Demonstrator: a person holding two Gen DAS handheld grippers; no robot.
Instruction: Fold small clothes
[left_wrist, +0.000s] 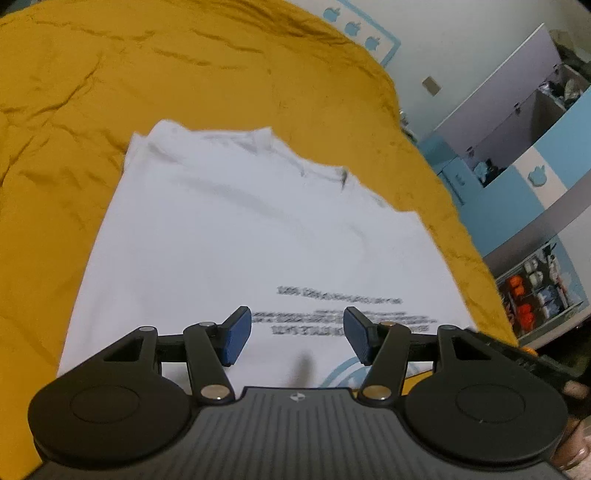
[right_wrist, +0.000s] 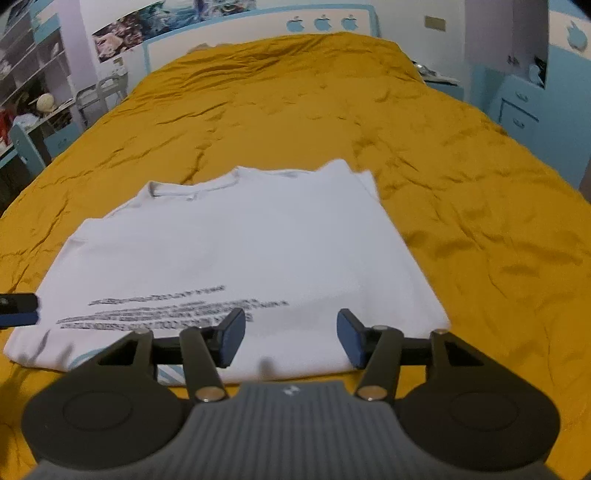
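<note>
Item: white T-shirt (right_wrist: 236, 251), partly folded, flat on the yellow bed cover (right_wrist: 461, 192). My left gripper (left_wrist: 297, 334) and right gripper (right_wrist: 290, 338) hover above its near hem, jaws wide, empty. Next, I judge: grasp hem corners, fold toward the collar.

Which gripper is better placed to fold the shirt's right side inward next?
Right, probably. The right gripper, open, hangs over the white T-shirt near its right hem corner; the left gripper, also open, sits over the print mid-hem.
</note>
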